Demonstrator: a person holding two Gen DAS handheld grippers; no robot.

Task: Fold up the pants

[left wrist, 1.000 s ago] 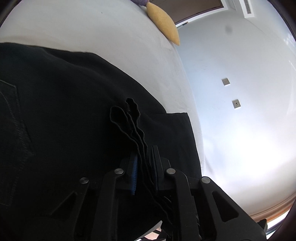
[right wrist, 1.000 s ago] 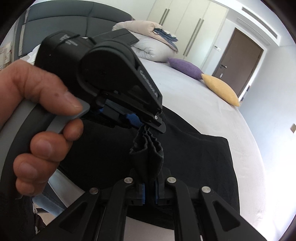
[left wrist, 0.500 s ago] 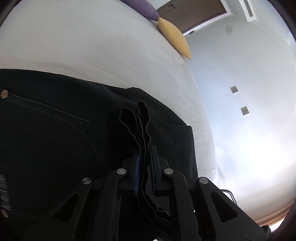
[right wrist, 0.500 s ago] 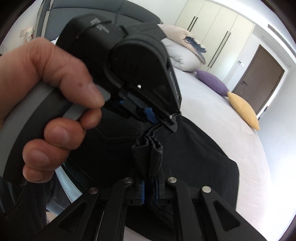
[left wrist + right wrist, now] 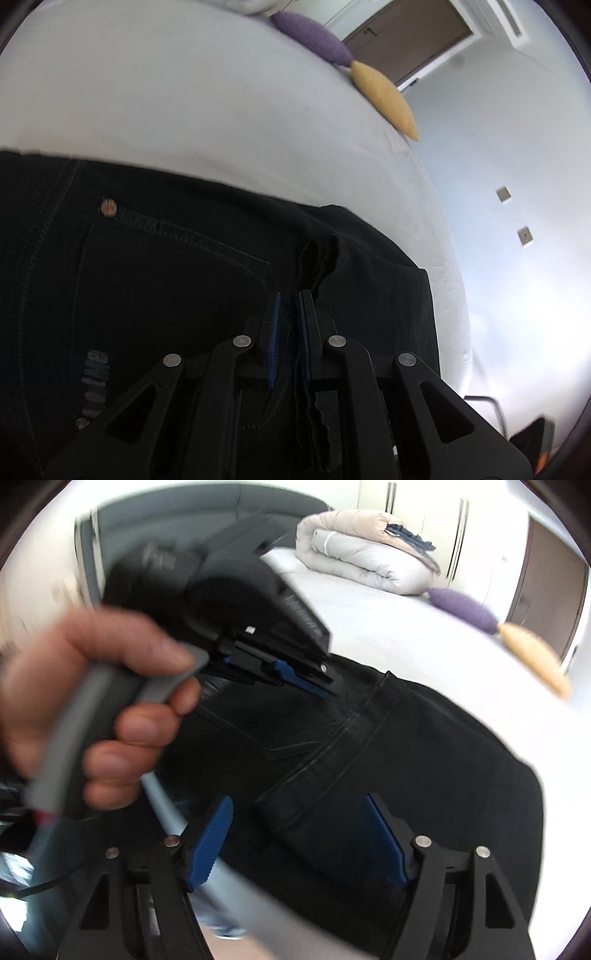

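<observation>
Black pants (image 5: 155, 280) lie folded on the white bed (image 5: 207, 110); a back pocket and a rivet show in the left wrist view. My left gripper (image 5: 290, 314) is shut on a bunched black hem of the pants, low over the fabric. In the right wrist view the pants (image 5: 424, 760) lie across the bed with the seat seam showing. My right gripper (image 5: 299, 830) is open and empty just above them. The left gripper (image 5: 325, 690) and the hand that holds it show there at upper left.
A purple cushion (image 5: 314, 38) and a yellow cushion (image 5: 384, 99) lie at the far side of the bed. A rolled duvet (image 5: 365, 561) sits near the dark headboard (image 5: 207, 509). The bed's edge (image 5: 458, 295) runs close on the right of the pants. A wall stands beyond.
My right gripper has opened and let go of the bunched fabric. My left gripper has carried its hem forward and down onto the pants, over the pocket area.
</observation>
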